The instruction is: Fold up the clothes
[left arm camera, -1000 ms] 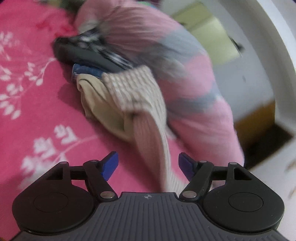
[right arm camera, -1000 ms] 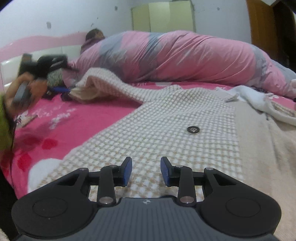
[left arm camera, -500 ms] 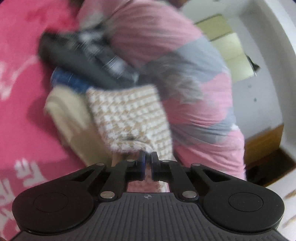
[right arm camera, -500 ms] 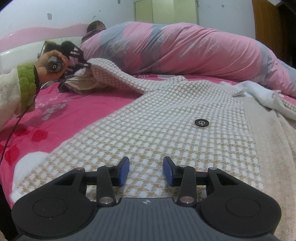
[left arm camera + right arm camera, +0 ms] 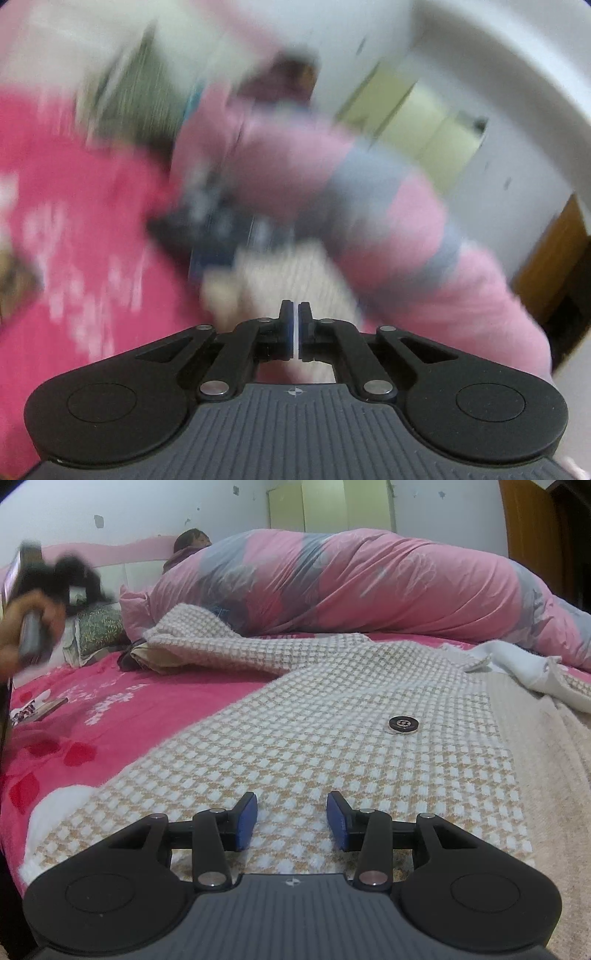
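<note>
A beige and white checked knit cardigan [image 5: 332, 716] with a black button [image 5: 403, 724] lies spread on the pink bed [image 5: 110, 709]. Its sleeve [image 5: 207, 646] stretches to the far left. My right gripper [image 5: 291, 819] is open, low over the cardigan's near hem. In the right wrist view my left gripper [image 5: 44, 590] is blurred, high at the far left, apart from the sleeve end. In the blurred left wrist view my left gripper [image 5: 294, 325] has its jaws together with the sleeve [image 5: 288, 280] beyond them; whether cloth is pinched I cannot tell.
A person lies under a pink and grey quilt [image 5: 351, 587] across the back of the bed. A patterned pillow [image 5: 96, 631] and dark clothes [image 5: 214, 229] lie near the headboard. A white garment [image 5: 524, 664] lies at the right. A small card [image 5: 37, 709] lies left.
My left gripper has shut at the sleeve end, then swung up and away fast. The right gripper has stayed open over the hem, edging slightly forward.
</note>
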Demonstrator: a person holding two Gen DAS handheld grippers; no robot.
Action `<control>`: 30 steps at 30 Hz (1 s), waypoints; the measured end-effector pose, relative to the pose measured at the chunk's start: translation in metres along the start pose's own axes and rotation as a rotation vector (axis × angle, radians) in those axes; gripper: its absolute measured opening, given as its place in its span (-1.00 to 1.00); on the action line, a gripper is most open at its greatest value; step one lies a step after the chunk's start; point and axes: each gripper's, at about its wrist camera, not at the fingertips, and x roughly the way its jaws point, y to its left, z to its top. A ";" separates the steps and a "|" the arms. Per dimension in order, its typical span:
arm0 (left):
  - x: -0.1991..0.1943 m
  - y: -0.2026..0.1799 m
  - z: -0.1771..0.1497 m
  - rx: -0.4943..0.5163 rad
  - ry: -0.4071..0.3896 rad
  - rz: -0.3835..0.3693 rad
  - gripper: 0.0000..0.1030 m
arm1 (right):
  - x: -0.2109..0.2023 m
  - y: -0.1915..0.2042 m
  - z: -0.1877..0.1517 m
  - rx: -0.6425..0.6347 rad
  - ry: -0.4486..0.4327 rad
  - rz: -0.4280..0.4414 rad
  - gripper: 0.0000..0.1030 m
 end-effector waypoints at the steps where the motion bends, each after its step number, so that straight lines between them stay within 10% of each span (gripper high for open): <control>1: 0.012 0.008 -0.004 -0.045 0.072 -0.024 -0.41 | 0.000 0.000 0.000 -0.001 0.000 -0.001 -0.14; 10: 0.089 0.036 -0.003 -0.390 0.228 -0.176 0.17 | 0.001 0.007 -0.001 -0.040 0.003 -0.033 -0.13; 12: 0.104 0.031 0.000 -0.370 0.245 -0.132 -0.03 | 0.001 0.007 -0.001 -0.036 0.004 -0.031 -0.11; 15: 0.111 0.013 0.007 -0.314 0.219 -0.117 -0.88 | 0.002 0.007 -0.001 -0.031 0.005 -0.031 -0.11; 21: 0.028 -0.034 0.011 -0.206 -0.086 -0.236 -0.91 | 0.001 0.008 -0.002 -0.038 0.004 -0.037 -0.10; 24: -0.011 -0.032 -0.028 -0.117 -0.160 -0.121 -0.86 | 0.001 0.007 -0.003 -0.031 -0.001 -0.034 -0.10; 28: 0.023 0.033 -0.070 -0.266 0.164 0.144 -0.68 | 0.000 0.006 -0.002 -0.029 -0.002 -0.030 -0.09; 30: 0.015 0.058 -0.070 -0.380 0.185 0.107 -0.66 | 0.001 0.005 -0.002 -0.029 0.002 -0.028 -0.09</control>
